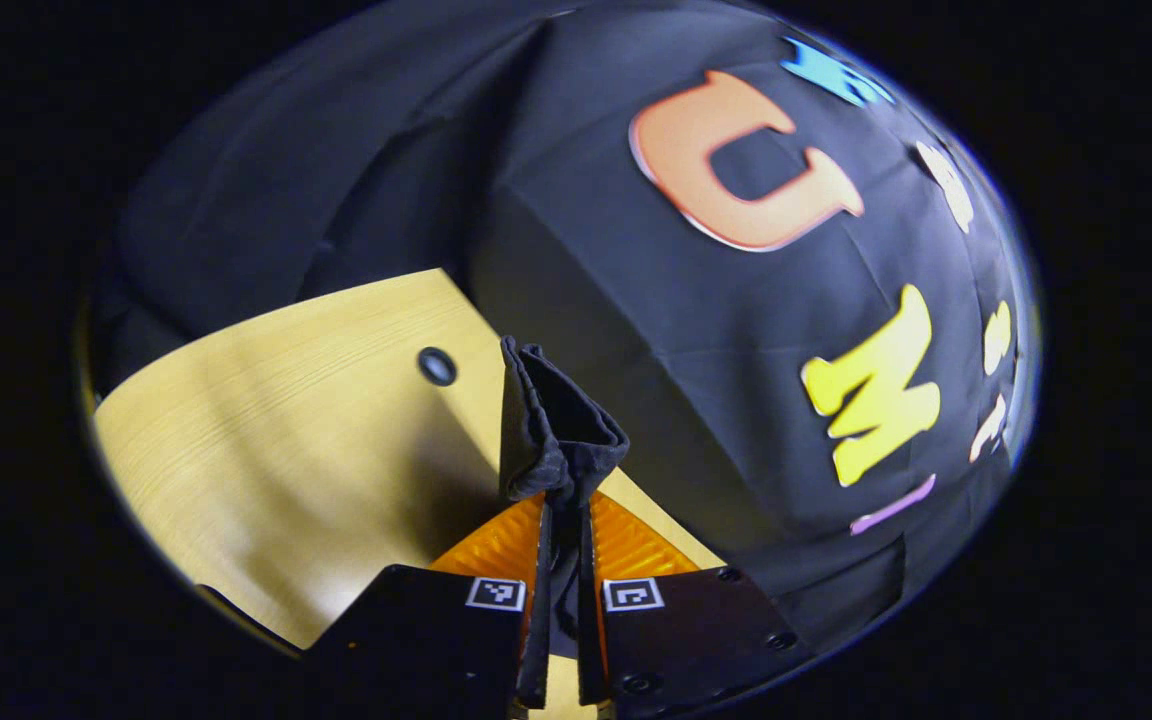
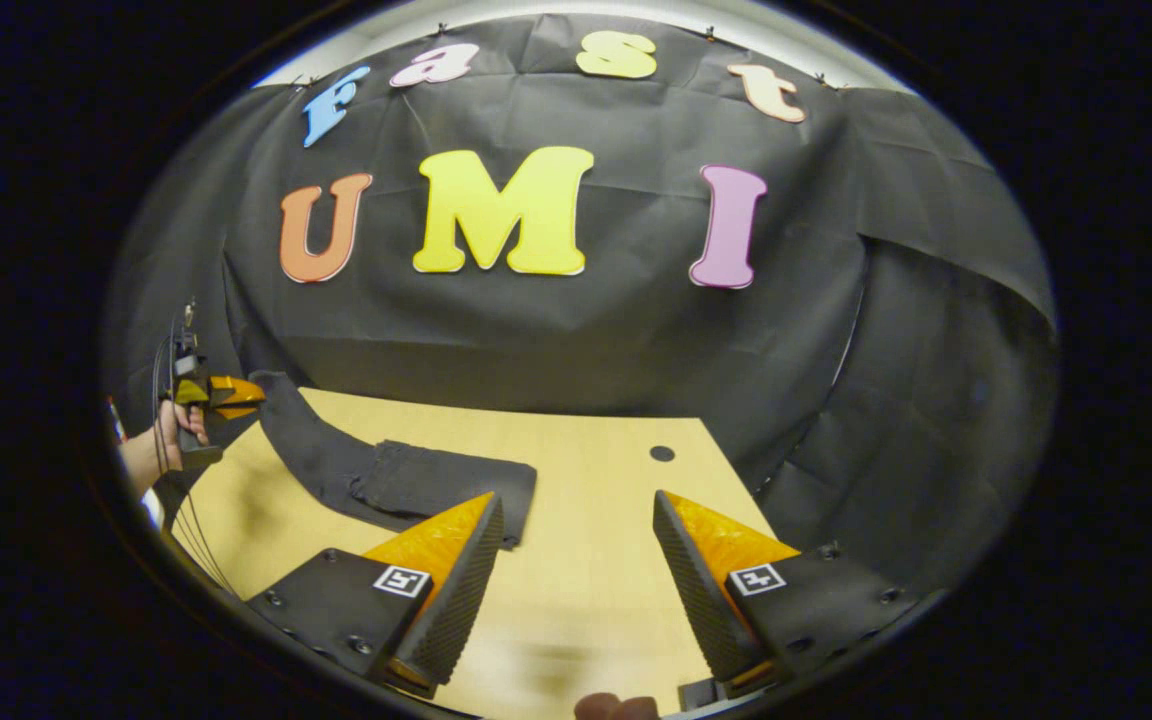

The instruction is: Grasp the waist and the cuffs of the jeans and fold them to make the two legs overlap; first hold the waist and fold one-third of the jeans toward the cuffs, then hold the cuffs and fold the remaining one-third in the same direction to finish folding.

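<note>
The jeans (image 2: 406,480) are dark, nearly black, and lie partly folded on the pale wooden table (image 2: 596,570) in the right gripper view. One end rises off the table toward the far left, where a hand holds my left gripper (image 2: 236,397). In the left gripper view my left gripper (image 1: 563,500) is shut on a bunched fold of the jeans (image 1: 551,425), which sticks up between the orange fingers. My right gripper (image 2: 576,515) stands open above the table, its ribbed fingers (image 2: 461,575) wide apart with nothing between them, to the right of the jeans.
A small dark round hole (image 2: 662,453) marks the table near its far right corner, also visible as a hole (image 1: 437,366) in the left gripper view. The black cloth wall (image 2: 576,330) hangs close behind the table. A fingertip (image 2: 616,707) peeks at the bottom.
</note>
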Motion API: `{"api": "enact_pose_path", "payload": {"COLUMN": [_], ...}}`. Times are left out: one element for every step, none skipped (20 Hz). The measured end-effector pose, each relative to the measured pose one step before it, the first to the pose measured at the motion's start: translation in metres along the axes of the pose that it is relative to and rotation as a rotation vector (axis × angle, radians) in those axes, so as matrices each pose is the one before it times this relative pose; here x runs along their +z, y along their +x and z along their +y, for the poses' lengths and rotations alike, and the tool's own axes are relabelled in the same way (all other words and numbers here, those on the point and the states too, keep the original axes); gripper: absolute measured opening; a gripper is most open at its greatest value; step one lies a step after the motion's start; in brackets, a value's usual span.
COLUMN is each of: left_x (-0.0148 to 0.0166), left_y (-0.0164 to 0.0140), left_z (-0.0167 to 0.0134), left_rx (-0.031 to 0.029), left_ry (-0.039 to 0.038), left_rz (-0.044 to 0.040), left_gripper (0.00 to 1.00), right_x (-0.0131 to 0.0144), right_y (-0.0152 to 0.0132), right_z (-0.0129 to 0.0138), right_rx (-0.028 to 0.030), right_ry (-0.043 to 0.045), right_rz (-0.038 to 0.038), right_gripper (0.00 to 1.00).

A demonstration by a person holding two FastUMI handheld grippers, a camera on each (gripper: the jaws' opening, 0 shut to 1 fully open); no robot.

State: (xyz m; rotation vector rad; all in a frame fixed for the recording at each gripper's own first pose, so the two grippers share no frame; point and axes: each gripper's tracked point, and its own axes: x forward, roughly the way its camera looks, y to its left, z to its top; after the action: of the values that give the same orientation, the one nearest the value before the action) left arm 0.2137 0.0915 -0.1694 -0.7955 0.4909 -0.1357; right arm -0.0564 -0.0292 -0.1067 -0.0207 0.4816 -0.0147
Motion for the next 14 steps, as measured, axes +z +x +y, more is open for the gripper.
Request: {"api": "enact_pose_path", "payload": {"left_x": [-0.00438,-0.00659,-0.00739,-0.00587,-0.00714,-0.00654,-0.00752,-0.00800,-0.00981,-0.00843,-0.00688,-0.00825,-0.01120,-0.00939], "left_y": [-0.00242,0.00090,0.00039,0.00452,0.00903,0.00636,0.00646,0.00350,0.00213,0.00579,0.00589,0.00545,0.00567,0.00486], "left_z": [-0.01872,-0.02094,-0.02612,-0.01990,-0.01998,-0.01961,-0.01945,-0.01716,-0.01495,-0.01333,-0.01268,-0.01112,-0.01004,-0.00674], "left_rx": [-0.02364,-0.02237,-0.02678,-0.02123,-0.01738,-0.01817,-0.01870,-0.01787,-0.01551,-0.00907,-0.00804,-0.00374,0.00153,0.00603], "left_ry": [0.03822,0.03975,0.04006,0.03989,0.04692,0.04929,0.05023,0.04767,0.04893,0.04508,0.04166,0.03681,0.03138,0.03266], "left_rz": [-0.00381,0.00000,0.00398,0.00457,0.00726,0.00343,0.00463,0.00321,0.00485,0.00051,0.00135,0.00347,0.00767,0.00531], "left_gripper": [0.14,0.14,0.14,0.14,0.14,0.14,0.14,0.14,0.14,0.14,0.14,0.14,0.14,0.14], "right_x": [-0.00021,-0.00063,-0.00094,-0.00197,-0.00279,-0.00121,-0.00121,-0.00230,-0.00228,-0.00411,-0.00443,-0.00528,-0.00286,-0.00345], "right_y": [-0.00714,-0.00555,-0.00516,-0.00477,-0.00527,-0.00543,-0.00601,-0.00526,-0.00433,-0.00338,-0.00390,-0.00148,-0.00147,0.00048], "right_z": [-0.00733,-0.00877,-0.00828,-0.00815,-0.00942,-0.01027,-0.01115,-0.01263,-0.01180,-0.01112,-0.01039,-0.00761,-0.00650,-0.00469], "right_rx": [-0.01156,-0.01432,-0.01572,-0.01589,-0.01714,-0.01961,-0.02304,-0.02452,-0.02409,-0.02419,-0.02112,-0.01839,-0.01746,-0.01513], "right_ry": [0.00042,0.00338,0.00716,0.00902,0.00672,0.00580,0.00441,0.00897,0.01610,0.02074,0.01977,0.01511,0.00980,0.00847], "right_rz": [-0.00832,-0.00797,-0.00723,-0.00270,0.00125,-0.00354,-0.00366,-0.00137,0.00213,0.00500,0.00756,0.00999,0.00760,0.01012], "right_gripper": [0.93,0.90,0.90,0.90,0.91,0.90,0.93,0.93,0.93,0.90,0.90,0.95,0.93,0.93]}}
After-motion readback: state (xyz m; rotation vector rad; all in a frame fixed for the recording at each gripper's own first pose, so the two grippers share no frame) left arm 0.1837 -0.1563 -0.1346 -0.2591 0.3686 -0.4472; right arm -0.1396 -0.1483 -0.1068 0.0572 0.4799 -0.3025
